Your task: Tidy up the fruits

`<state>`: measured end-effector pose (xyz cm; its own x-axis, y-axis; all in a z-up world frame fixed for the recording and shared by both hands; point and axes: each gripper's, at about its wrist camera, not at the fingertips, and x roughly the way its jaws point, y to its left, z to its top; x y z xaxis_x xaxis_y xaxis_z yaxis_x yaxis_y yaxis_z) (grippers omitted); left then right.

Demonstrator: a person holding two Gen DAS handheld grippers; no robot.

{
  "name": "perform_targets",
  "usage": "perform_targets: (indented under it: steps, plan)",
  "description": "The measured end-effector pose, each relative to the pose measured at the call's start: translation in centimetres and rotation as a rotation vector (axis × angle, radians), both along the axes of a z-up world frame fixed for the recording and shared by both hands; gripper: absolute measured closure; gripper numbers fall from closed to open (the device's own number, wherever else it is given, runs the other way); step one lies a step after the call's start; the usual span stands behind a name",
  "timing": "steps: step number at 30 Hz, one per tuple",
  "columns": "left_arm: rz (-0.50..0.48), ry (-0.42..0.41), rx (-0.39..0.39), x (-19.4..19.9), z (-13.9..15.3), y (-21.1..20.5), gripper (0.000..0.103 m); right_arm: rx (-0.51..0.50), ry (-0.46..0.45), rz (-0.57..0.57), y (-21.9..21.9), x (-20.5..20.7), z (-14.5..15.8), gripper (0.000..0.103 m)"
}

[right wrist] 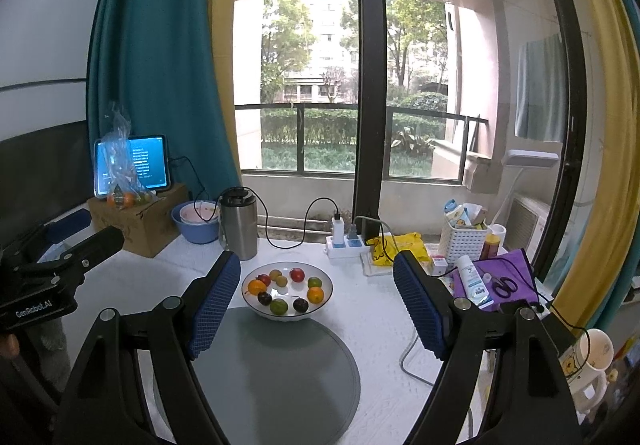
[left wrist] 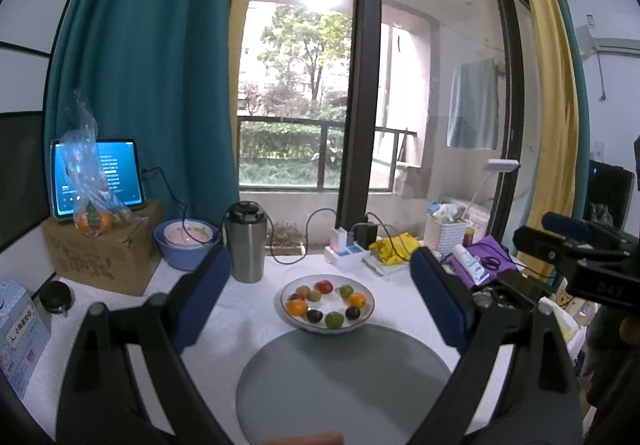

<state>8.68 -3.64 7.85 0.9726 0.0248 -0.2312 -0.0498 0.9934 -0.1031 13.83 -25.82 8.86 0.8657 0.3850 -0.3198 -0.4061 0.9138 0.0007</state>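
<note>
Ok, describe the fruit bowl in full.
The fruit bowl is shallow, round and white with a thin dark rim, ceramic by the look of it. It sits upright on the white table cover, its near edge overlapping the grey round mat. Small fruits ring its inside: orange, green, red, dark purple and brownish ones. Neither gripper touches it.

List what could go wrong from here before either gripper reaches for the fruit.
1. The fruits are small, round and packed in a ring in the white bowl; jaws closing on one may nudge its neighbours or let it roll free.
2. The bowl overlaps the far edge of the grey mat, so a push could tip or slide it.
</note>
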Motion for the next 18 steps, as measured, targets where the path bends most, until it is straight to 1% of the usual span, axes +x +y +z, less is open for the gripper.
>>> perform_targets:
  steps: [18]
  plan:
    - [-0.012,0.0,0.003,0.28,-0.35,0.1,0.011,0.003,0.016,0.0,0.48,0.21,-0.47,0.021]
